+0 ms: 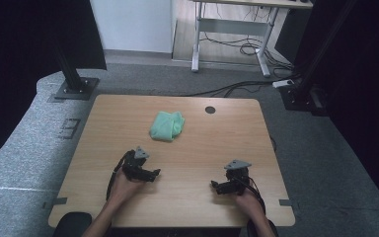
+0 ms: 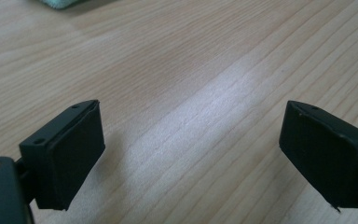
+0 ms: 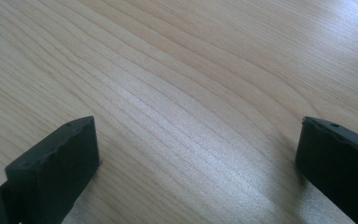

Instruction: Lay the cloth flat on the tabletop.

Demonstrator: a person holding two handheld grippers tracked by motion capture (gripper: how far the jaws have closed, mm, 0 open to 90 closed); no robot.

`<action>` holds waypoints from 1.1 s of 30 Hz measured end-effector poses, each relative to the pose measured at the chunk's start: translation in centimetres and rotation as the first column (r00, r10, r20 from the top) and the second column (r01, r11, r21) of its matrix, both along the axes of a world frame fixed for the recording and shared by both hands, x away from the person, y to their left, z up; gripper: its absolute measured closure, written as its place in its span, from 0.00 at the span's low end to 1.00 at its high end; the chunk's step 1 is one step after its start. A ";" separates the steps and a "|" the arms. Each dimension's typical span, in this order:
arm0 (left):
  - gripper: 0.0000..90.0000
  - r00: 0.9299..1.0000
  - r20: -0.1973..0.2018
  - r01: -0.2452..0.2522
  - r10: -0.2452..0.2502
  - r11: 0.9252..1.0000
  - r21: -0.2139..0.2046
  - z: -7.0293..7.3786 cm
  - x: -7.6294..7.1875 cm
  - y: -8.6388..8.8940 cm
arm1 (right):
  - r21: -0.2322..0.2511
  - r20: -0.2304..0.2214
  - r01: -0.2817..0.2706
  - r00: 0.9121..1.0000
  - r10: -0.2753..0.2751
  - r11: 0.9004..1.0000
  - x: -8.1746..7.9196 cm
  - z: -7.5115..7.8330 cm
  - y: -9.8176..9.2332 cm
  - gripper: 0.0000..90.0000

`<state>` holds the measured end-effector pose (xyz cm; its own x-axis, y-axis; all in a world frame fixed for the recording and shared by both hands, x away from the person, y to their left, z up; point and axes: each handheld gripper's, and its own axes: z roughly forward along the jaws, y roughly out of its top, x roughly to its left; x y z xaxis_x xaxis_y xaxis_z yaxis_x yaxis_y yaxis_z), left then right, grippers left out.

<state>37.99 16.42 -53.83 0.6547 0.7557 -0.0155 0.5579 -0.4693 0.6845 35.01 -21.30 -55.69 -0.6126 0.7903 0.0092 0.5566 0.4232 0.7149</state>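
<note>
Cloth (image 1: 167,126), green, soft and crumpled, lies on grained wood beyond both released tongs (image 1: 156,174) (image 1: 214,186).

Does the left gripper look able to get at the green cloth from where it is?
Probably yes: the left gripper is open, and bare table lies between it and the green cloth.

Light wooden table (image 1: 202,148) with a folded green cloth (image 1: 167,125) toward its far edge.
</note>
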 end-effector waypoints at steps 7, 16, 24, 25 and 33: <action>0.12 1.000 -0.004 0.008 -0.008 1.000 -0.019 0.5 0.7 -0.5 | 0.000 0.000 0.000 1.000 0.000 1.000 0.0 0.0 0.0 0.00; 0.16 1.000 0.008 0.018 -0.018 1.000 -0.021 1.6 2.2 -1.7 | 0.000 0.000 0.000 1.000 0.000 1.000 0.0 0.0 0.0 0.00; 0.21 0.999 0.018 0.027 -0.026 0.999 -0.023 2.6 4.0 -2.3 | 0.000 0.000 0.000 1.000 0.000 1.000 0.0 0.0 0.0 0.00; 0.22 1.000 0.019 0.025 -0.025 0.999 -0.021 2.7 4.2 -2.5 | 0.000 0.000 0.000 1.000 0.000 1.000 0.0 0.0 0.0 0.00; 0.36 0.999 0.046 0.024 -0.024 1.000 -0.003 3.4 6.3 -3.8 | -0.001 0.000 0.000 1.000 0.000 1.000 0.0 0.0 0.0 0.00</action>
